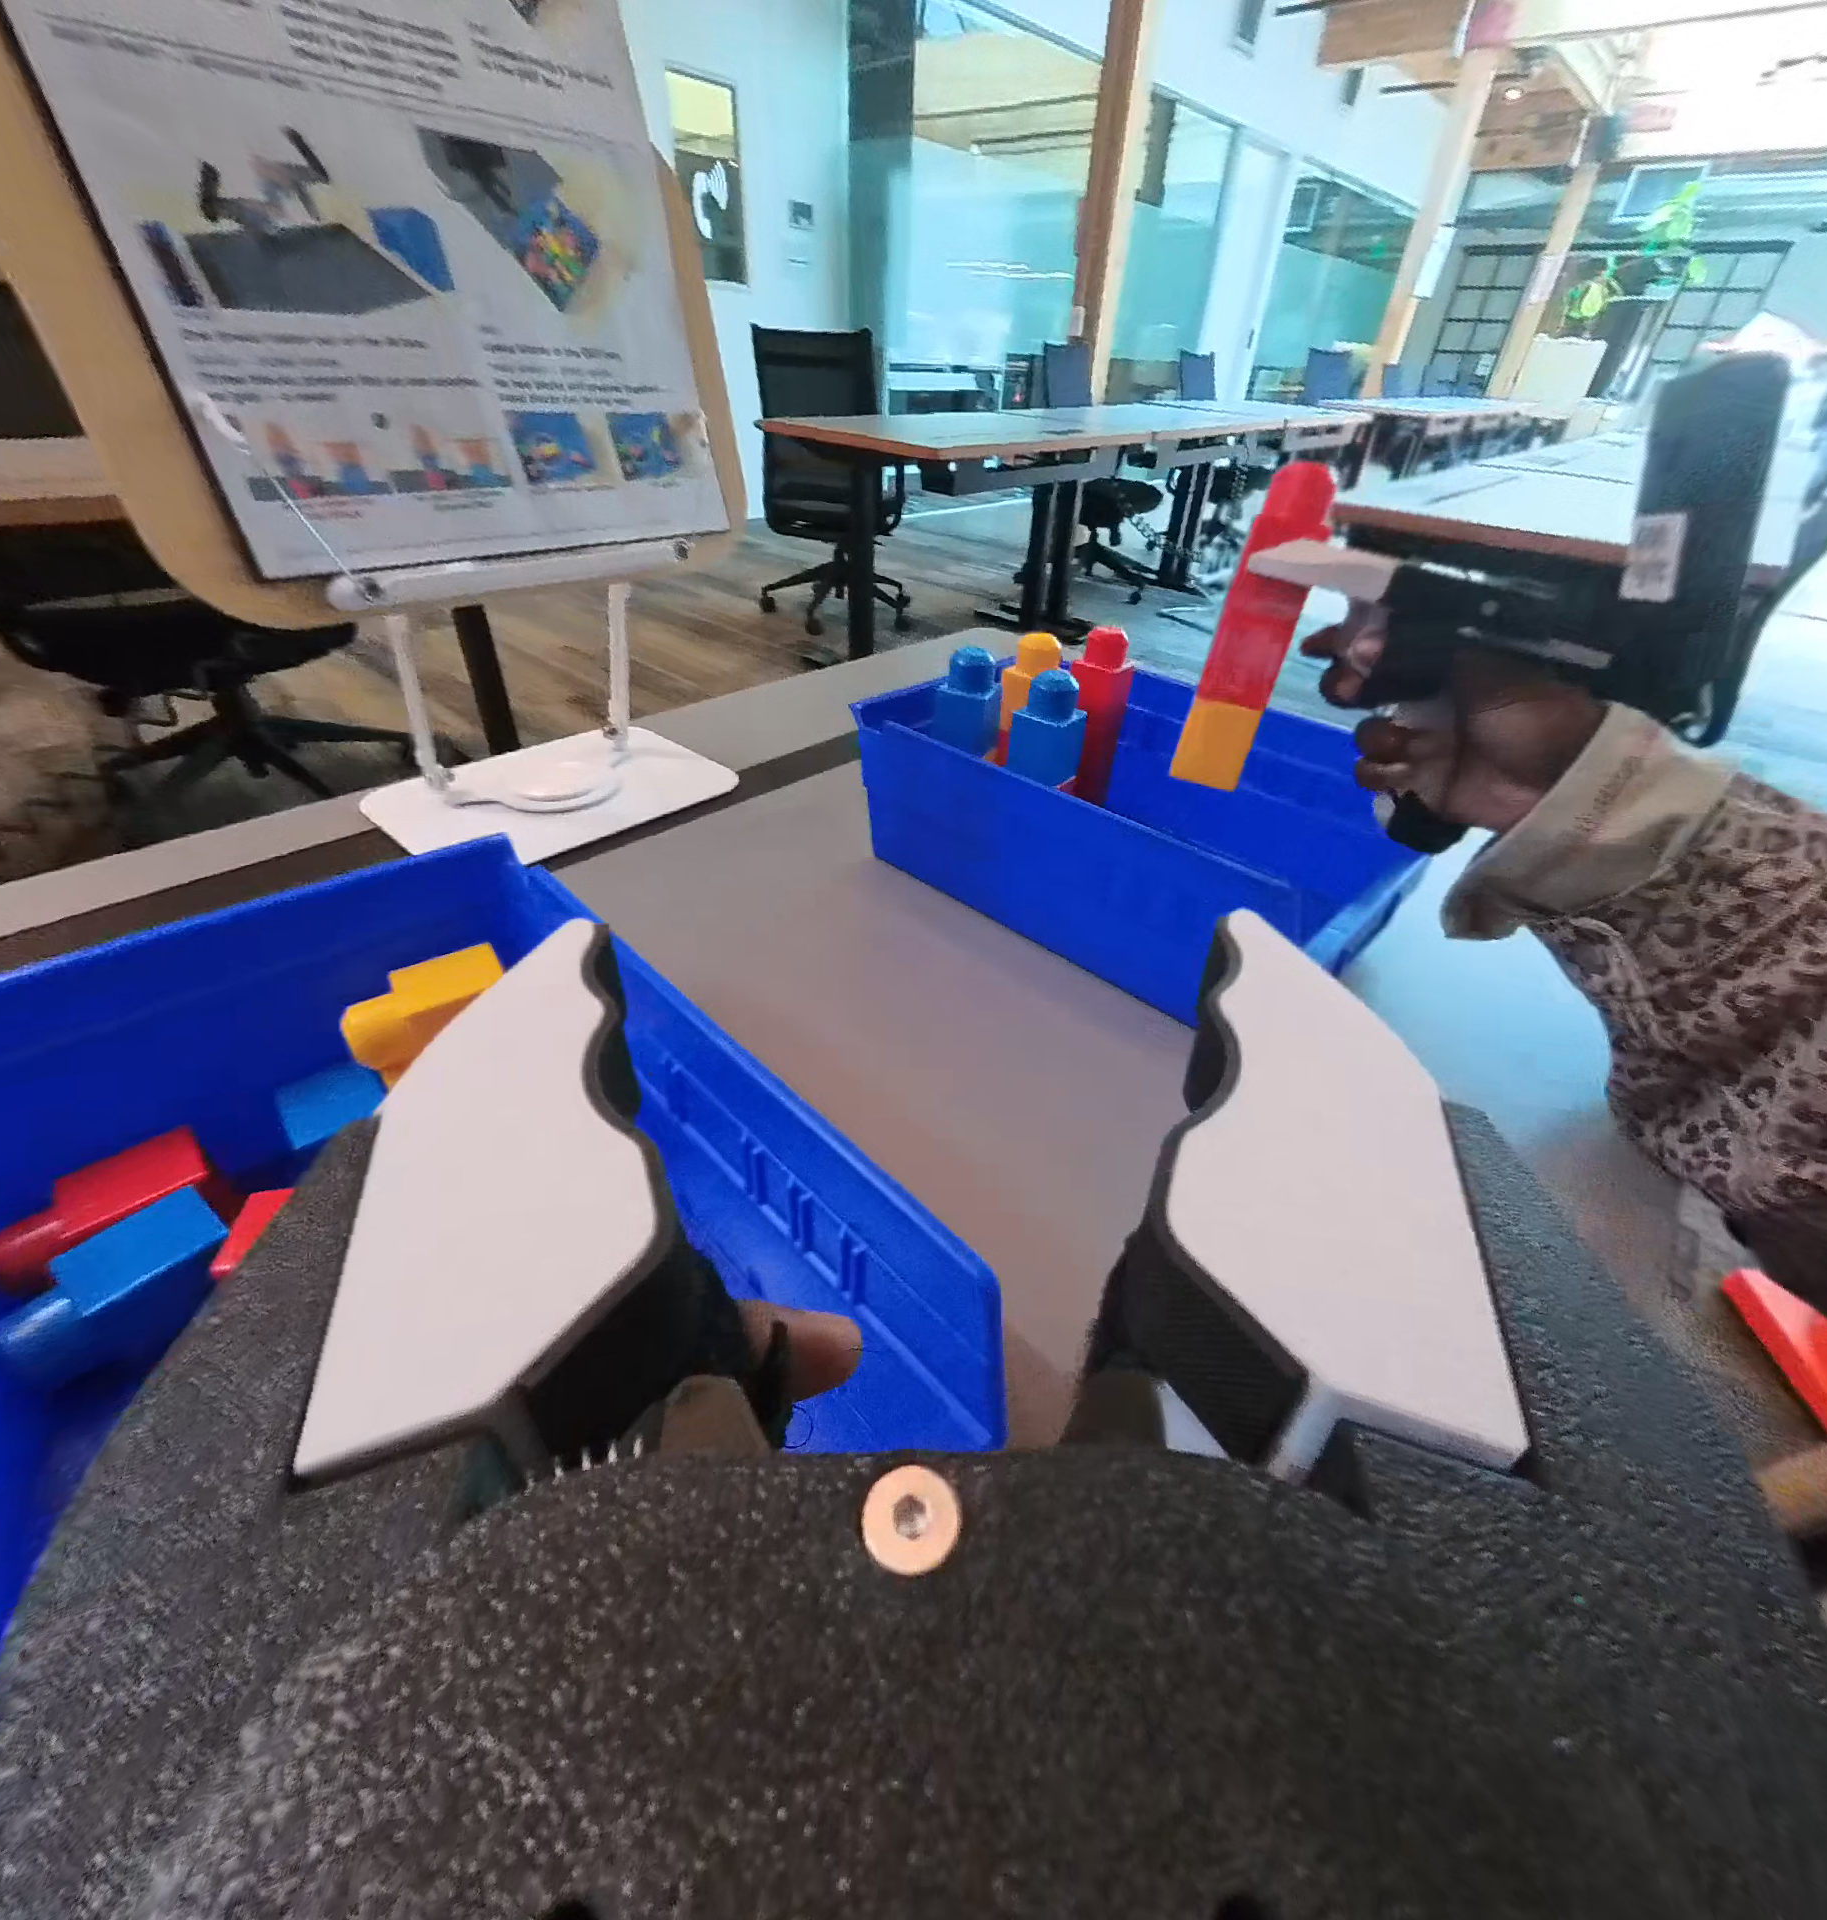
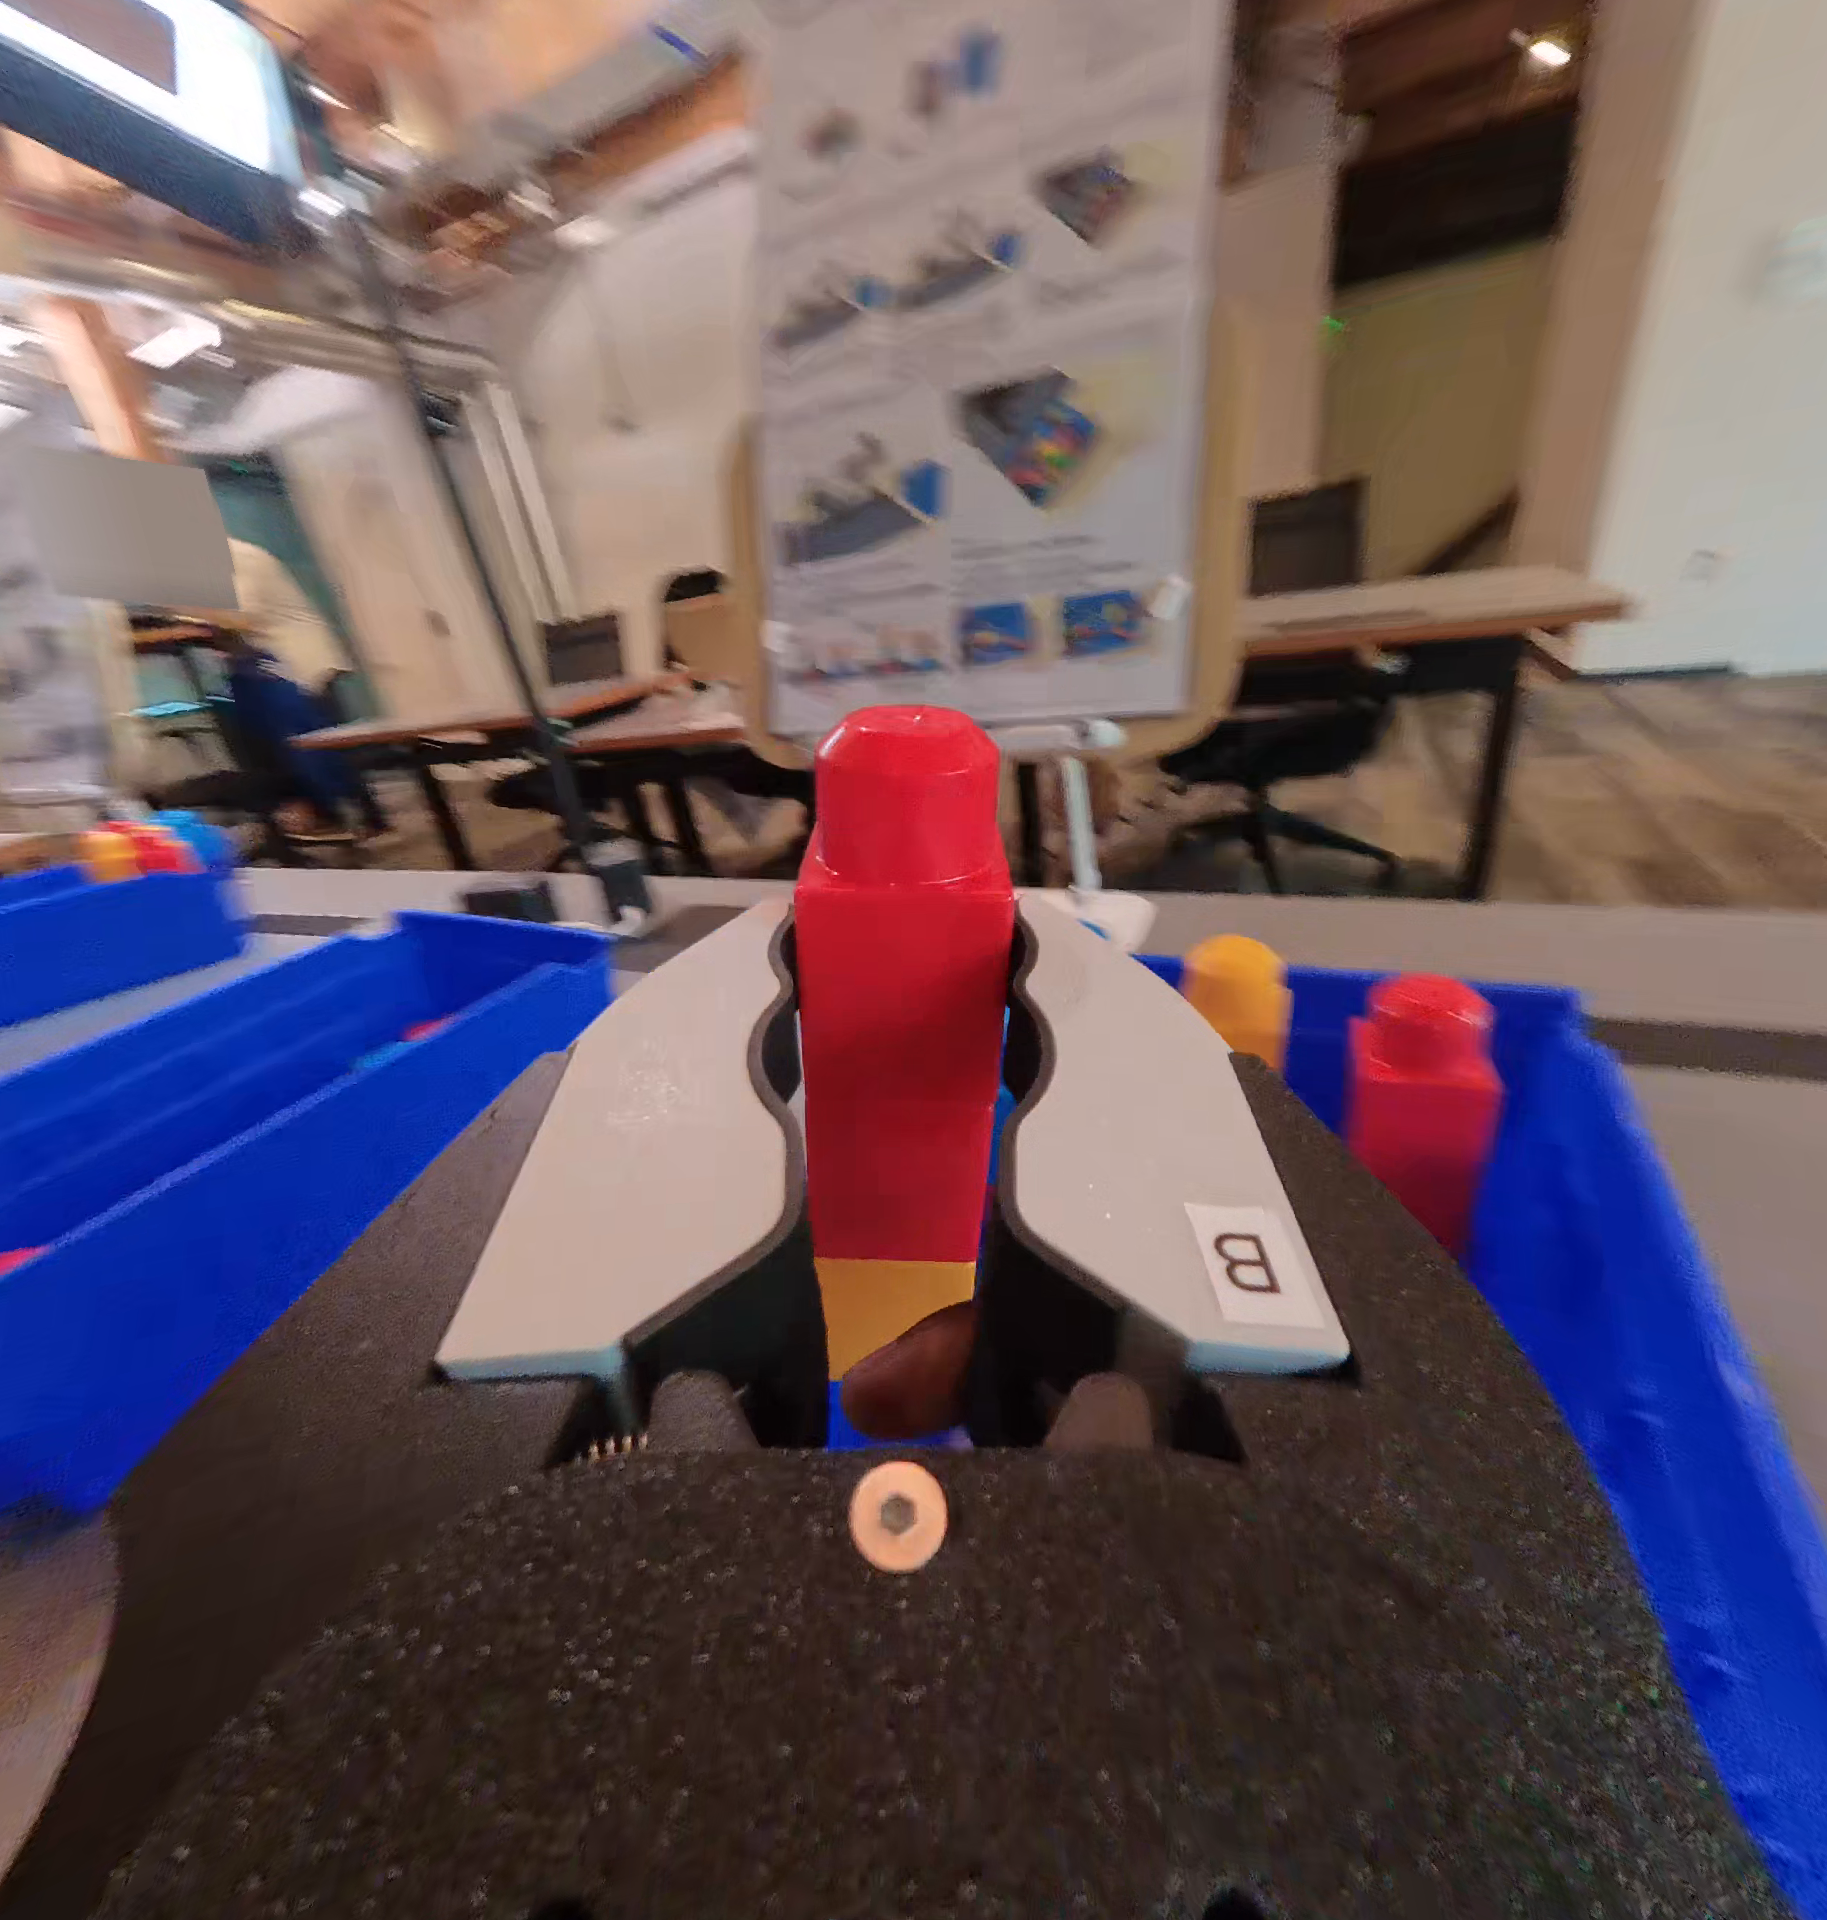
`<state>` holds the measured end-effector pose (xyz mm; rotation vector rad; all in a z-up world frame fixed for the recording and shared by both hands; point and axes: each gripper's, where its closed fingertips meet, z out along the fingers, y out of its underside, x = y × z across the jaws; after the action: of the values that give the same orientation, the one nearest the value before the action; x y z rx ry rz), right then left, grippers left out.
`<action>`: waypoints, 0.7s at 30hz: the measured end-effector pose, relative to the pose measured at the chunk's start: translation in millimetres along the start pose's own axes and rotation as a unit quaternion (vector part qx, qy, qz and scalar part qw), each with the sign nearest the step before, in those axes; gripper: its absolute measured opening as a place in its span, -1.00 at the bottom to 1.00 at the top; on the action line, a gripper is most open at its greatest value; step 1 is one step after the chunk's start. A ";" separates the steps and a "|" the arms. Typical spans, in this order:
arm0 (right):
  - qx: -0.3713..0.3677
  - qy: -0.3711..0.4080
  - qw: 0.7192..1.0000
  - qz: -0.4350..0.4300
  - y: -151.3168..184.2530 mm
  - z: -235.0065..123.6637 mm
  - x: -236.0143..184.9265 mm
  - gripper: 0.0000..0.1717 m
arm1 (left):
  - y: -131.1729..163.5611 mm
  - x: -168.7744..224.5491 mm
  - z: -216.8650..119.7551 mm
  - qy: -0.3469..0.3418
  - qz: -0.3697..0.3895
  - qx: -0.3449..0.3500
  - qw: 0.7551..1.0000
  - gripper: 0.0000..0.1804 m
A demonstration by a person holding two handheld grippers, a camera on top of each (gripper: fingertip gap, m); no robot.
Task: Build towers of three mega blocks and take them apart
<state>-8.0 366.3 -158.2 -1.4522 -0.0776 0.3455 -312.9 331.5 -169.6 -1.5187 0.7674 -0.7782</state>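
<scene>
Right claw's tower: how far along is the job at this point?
Done: finished towers stand in the far blue bin. In hand: the right claw grips a red-red-orange tower, held in the air near that bin. The left claw is open, holding nothing. Left: loose blocks remain in the near bin, so more stacking likely follows.

Left gripper (image 1: 909,997) agape over table (image 1: 888,997); right gripper (image 1: 1293,566) clamps tower (image 1: 1252,634).
</scene>
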 end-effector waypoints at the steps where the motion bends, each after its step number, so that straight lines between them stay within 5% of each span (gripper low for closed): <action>1: -0.015 0.026 1.000 0.006 8.2 7.5 18.5 -0.58 | -3.9 -2.6 -3.6 -0.005 0.000 0.010 1.000 0.13; 9: -0.070 0.178 0.982 -0.003 66.7 40.1 101.3 -0.58 | -19.1 -11.7 -19.5 -0.038 0.041 0.037 0.998 0.03; 21: -0.106 0.159 0.979 -0.065 98.2 54.1 100.6 -0.58 | -18.6 -13.6 -24.2 -0.026 0.032 0.036 0.999 0.06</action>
<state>55.3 453.7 -263.3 -1.6874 0.0502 -0.0055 -339.9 330.8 -149.9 -1.4378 0.7388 -0.7091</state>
